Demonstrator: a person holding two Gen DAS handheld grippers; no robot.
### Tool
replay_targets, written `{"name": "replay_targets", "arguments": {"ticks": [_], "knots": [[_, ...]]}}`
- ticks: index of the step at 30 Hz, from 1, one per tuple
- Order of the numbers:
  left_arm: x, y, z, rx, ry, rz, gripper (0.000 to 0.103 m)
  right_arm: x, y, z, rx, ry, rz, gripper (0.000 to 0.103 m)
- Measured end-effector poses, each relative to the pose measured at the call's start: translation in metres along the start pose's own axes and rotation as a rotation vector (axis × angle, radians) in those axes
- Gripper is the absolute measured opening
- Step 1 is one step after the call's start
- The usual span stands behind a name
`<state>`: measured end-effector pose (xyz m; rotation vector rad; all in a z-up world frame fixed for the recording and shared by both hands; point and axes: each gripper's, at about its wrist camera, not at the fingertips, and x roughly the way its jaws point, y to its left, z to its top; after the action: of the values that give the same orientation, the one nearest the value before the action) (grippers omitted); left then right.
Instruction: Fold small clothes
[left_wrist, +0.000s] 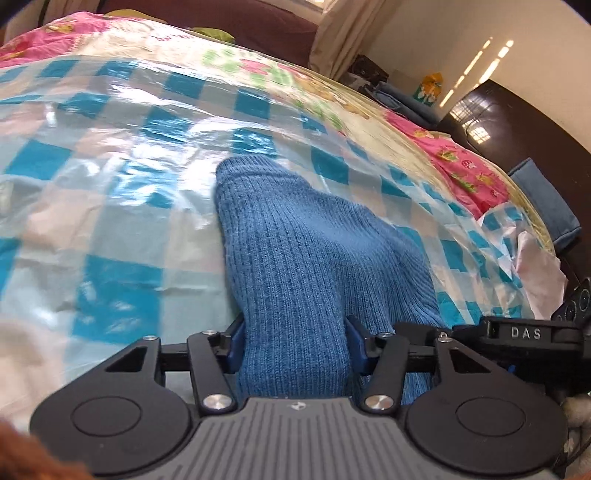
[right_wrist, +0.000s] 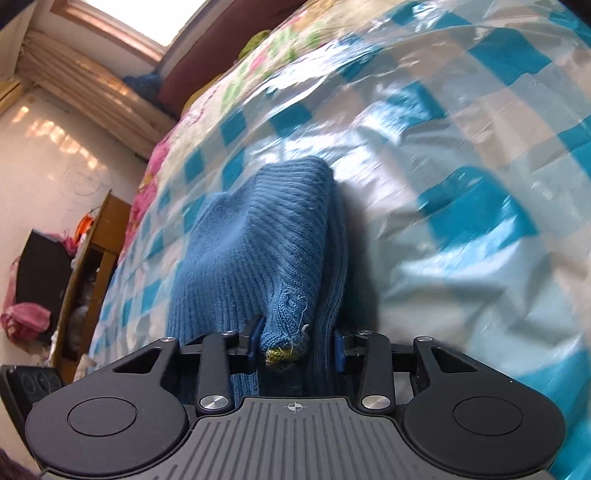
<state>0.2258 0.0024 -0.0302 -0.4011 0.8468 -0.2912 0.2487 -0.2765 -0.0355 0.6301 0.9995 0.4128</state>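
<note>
While it lies on a glossy blue-and-white checked plastic sheet (left_wrist: 110, 221), the ribbed blue knit garment (left_wrist: 295, 251) is clamped at one end by the left gripper (left_wrist: 293, 345) and at the other, bunched and frayed, by the right gripper (right_wrist: 295, 345).

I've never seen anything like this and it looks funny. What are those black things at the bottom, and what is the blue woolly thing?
Those black things are grabbing tools with two fingers each. A person holds one in each hand, and each carries a small camera that looks forward along its fingers. So one picture comes from the left gripper and the other from the right gripper. The blue woolly thing is a blue ribbed knitted garment, a small piece of clothing, bunched up so I cannot tell which kind. Both grippers pinch it between their fingers. It lies on a shiny blue-and-white checked plastic sheet, spread over a flowery pink bedcover.
</note>
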Motion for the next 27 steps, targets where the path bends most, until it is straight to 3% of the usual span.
{"name": "replay_targets", "arguments": {"ticks": [4,8,13,17,19,23,27], "knots": [[-0.030,0.019,-0.014,0.000,-0.010,0.059,0.056,0.006,0.021,-0.019,-0.045,0.063,0.052,0.034],[-0.047,0.026,-0.022,0.016,-0.021,0.089,0.057,0.014,0.032,-0.029,-0.068,0.087,0.043,0.038],[-0.062,0.006,-0.015,0.122,-0.110,0.148,0.056,-0.015,0.039,-0.024,-0.126,0.020,-0.044,0.041],[-0.058,-0.006,-0.004,0.175,-0.161,0.167,0.057,-0.044,0.059,-0.019,-0.241,-0.122,-0.132,0.041],[-0.047,-0.011,0.003,0.178,-0.152,0.182,0.057,-0.046,0.071,-0.017,-0.289,-0.159,-0.117,0.041],[-0.022,-0.013,0.007,0.203,-0.104,0.238,0.057,-0.016,0.086,-0.013,-0.356,-0.111,-0.120,0.034],[-0.009,-0.008,0.002,0.224,-0.068,0.274,0.058,0.014,0.073,-0.008,-0.326,-0.063,-0.215,0.027]]}}
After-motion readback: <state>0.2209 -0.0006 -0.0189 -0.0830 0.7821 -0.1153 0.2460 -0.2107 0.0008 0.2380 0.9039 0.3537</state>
